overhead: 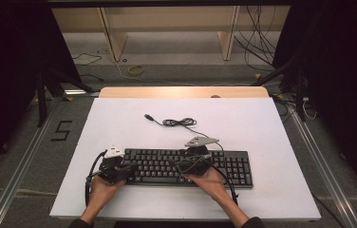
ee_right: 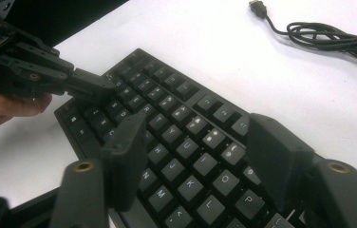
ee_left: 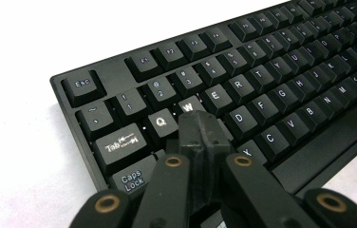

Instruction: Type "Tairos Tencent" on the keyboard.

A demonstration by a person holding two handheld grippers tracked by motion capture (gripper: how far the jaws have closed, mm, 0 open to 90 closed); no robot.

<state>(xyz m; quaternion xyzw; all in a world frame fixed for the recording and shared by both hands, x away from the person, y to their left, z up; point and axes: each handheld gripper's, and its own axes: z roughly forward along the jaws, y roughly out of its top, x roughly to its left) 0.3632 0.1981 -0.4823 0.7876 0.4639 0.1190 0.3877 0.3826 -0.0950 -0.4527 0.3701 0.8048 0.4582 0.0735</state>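
A black keyboard point(overhead: 233, 164) lies along the near part of the white table point(overhead: 262, 123). Its cable point(overhead: 179, 122) is coiled behind it and ends in a loose USB plug point(overhead: 147, 116). My left gripper point(overhead: 130, 169) is at the keyboard's left end. In the left gripper view its jaws are shut together with nothing between them, and its tips point(ee_left: 200, 124) rest on the keys point(ee_left: 262, 85) just below W. My right gripper point(overhead: 186, 165) hovers over the middle keys point(ee_right: 176, 95), open point(ee_right: 200, 156) and holding nothing. The right gripper view also shows the left gripper point(ee_right: 96, 88), the cable point(ee_right: 328, 35) and the plug point(ee_right: 258, 7).
A bare wooden strip point(overhead: 183, 92) borders the table's far edge. Wooden shelf legs point(overhead: 115, 42) and loose floor cables point(overhead: 262, 42) lie beyond. Metal rails point(overhead: 20, 175) run along both sides of the table. White table surface stretches behind and right of the keyboard.
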